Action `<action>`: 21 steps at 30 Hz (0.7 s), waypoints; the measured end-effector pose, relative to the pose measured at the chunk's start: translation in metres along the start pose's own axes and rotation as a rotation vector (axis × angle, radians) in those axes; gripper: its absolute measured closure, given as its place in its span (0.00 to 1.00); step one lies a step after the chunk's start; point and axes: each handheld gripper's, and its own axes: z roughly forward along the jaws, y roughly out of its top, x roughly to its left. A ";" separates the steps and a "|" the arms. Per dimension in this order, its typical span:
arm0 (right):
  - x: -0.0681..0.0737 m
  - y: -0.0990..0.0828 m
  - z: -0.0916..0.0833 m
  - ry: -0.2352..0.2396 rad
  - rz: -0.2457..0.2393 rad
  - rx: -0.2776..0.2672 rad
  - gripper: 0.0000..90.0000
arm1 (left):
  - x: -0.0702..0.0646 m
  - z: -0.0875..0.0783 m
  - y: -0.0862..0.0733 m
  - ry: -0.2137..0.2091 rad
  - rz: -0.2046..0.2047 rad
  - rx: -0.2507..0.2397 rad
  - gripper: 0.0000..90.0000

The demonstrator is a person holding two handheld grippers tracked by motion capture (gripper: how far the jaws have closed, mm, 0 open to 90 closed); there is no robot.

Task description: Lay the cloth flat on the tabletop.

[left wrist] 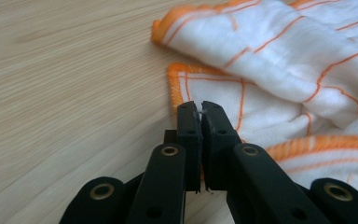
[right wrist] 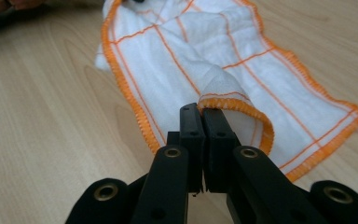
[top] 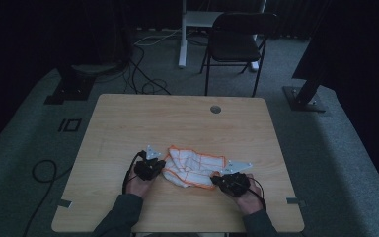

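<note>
On the wooden table point(top: 128, 123), the left gripper point(left wrist: 200, 109) had clamped the white, orange-edged cloth point(top: 193, 165) at one edge, while the right gripper point(right wrist: 201, 112) pinched its hem.

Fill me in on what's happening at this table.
A person seated at a wooden table is working a white cloth with orange stripes using a handheld gripper in each hand. The right gripper is shut on a raised fold of the cloth's orange hem. The left gripper has its jaws closed at the cloth's near edge, apparently pinching it. The cloth lies crumpled and partly folded between the two grippers.
</note>
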 end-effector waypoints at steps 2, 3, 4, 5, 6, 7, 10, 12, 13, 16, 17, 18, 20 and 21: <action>0.003 -0.002 0.000 0.006 -0.001 0.006 0.98 | 0.003 -0.002 -0.003 0.010 -0.013 -0.002 0.98; 0.003 -0.002 0.000 0.006 -0.001 0.006 0.98 | 0.003 -0.002 -0.003 0.010 -0.013 -0.002 0.98; 0.004 -0.003 0.000 0.009 -0.005 0.007 0.98 | 0.005 -0.005 -0.007 0.020 -0.024 -0.003 0.98; 0.006 -0.005 -0.001 0.014 -0.002 0.010 0.98 | 0.006 -0.007 -0.009 0.025 -0.033 -0.005 0.98; 0.007 -0.006 -0.001 0.016 -0.005 0.008 0.98 | 0.006 -0.009 -0.011 0.032 -0.037 -0.004 0.98; 0.008 -0.007 -0.001 0.017 -0.008 0.008 0.98 | 0.007 -0.012 -0.013 0.034 -0.044 -0.004 0.98; 0.011 -0.011 -0.002 0.028 -0.004 0.011 0.98 | 0.007 -0.015 -0.019 0.039 -0.057 -0.006 0.98; 0.013 -0.012 -0.002 0.034 -0.005 0.014 0.98 | 0.007 -0.019 -0.023 0.037 -0.071 -0.009 0.98; 0.013 -0.013 -0.001 0.036 -0.005 0.015 0.97 | 0.006 -0.019 -0.023 0.039 -0.065 -0.008 0.98; 0.013 -0.014 -0.001 0.043 -0.003 0.025 0.93 | 0.005 -0.020 -0.020 0.042 -0.052 -0.019 0.97; 0.013 -0.015 -0.001 0.040 -0.003 0.035 0.86 | 0.006 -0.021 -0.018 0.040 -0.050 -0.032 0.95; 0.011 -0.017 -0.004 0.037 -0.005 0.036 0.84 | 0.007 -0.022 -0.017 0.041 -0.048 -0.036 0.93; 0.009 -0.020 -0.009 0.032 -0.002 0.033 0.80 | 0.010 -0.024 -0.013 0.051 -0.044 -0.045 0.91; 0.007 -0.021 -0.013 0.028 -0.001 0.031 0.79 | 0.011 -0.024 -0.011 0.056 -0.043 -0.048 0.89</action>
